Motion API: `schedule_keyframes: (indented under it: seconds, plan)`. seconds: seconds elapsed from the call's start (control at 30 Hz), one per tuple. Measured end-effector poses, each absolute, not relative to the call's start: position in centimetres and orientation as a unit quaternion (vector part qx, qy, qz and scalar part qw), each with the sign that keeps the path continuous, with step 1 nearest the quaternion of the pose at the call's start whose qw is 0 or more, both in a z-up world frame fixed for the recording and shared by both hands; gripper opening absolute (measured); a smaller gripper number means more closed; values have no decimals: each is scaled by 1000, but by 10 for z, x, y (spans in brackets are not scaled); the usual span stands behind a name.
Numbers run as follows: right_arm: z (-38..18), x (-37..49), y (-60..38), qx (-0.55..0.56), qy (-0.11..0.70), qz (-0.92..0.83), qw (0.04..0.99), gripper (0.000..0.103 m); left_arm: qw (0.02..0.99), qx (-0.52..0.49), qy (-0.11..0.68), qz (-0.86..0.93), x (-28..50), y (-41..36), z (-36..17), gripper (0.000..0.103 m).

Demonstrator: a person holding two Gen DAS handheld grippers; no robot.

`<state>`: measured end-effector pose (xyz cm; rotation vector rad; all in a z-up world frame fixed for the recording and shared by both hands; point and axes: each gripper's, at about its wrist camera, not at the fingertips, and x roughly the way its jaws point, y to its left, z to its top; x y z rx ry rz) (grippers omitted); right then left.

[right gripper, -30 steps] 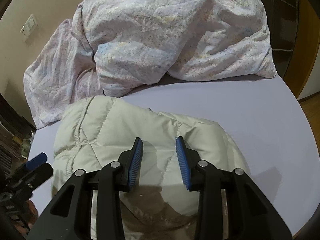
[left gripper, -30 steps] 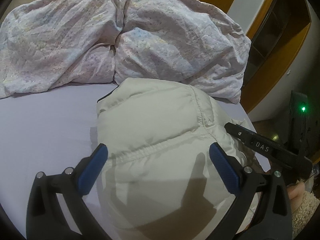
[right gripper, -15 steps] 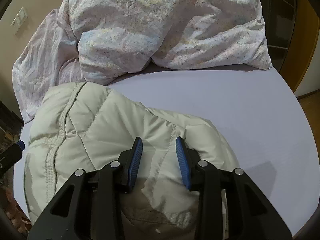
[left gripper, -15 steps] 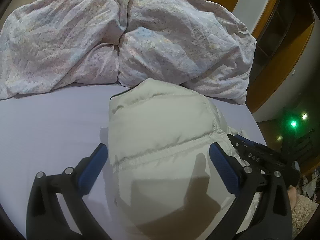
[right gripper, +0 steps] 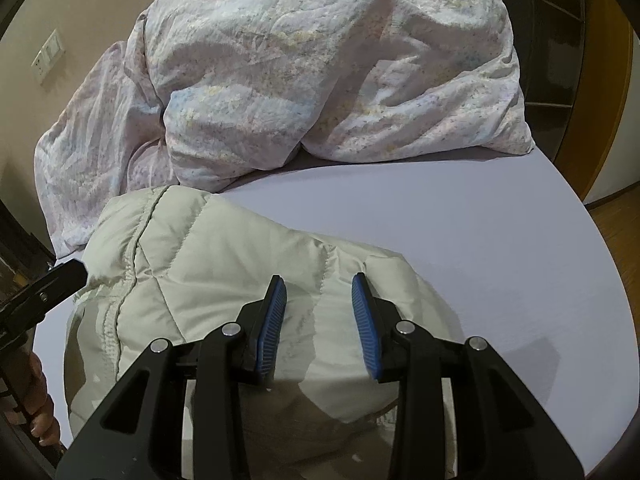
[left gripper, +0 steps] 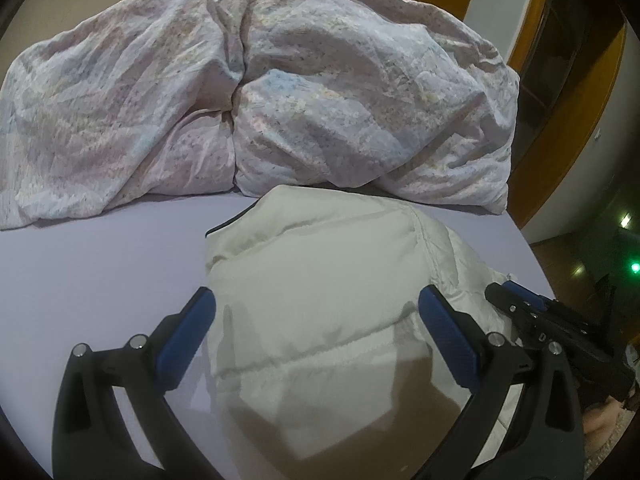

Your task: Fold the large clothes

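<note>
Lilac bed sheet [right gripper: 460, 240] | floral duvet [left gripper: 340, 100] bunched behind | both claws agape above cream jacket [left gripper: 320, 300], gripping nothing

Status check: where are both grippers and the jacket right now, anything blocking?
Left gripper open wide over the jacket. Right gripper partly open above it, nothing pinched. Jacket bunched on the sheet. Rumpled duvet lies just behind.

Cream puffer jacket [left gripper: 320, 300] on bed [left gripper: 100, 272], rumpled duvet [left gripper: 280, 100]

A puffy, quilted cream jacket [left gripper: 320, 312] lay folded into a rounded bundle on the near part of the lavender bed [left gripper: 100, 264], seams showing, its far edge just short of the heaped floral duvet [left gripper: 280, 100].
</note>
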<state>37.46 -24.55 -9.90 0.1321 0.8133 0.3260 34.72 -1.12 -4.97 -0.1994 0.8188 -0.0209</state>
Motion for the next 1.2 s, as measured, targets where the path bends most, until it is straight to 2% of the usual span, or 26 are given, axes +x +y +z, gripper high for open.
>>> schedule_keyframes:
  seconds: [1.2]
  plan:
    - [-132, 392, -238, 53, 397, 170, 900, 39, 914, -88, 394, 32, 370, -20, -110, 101]
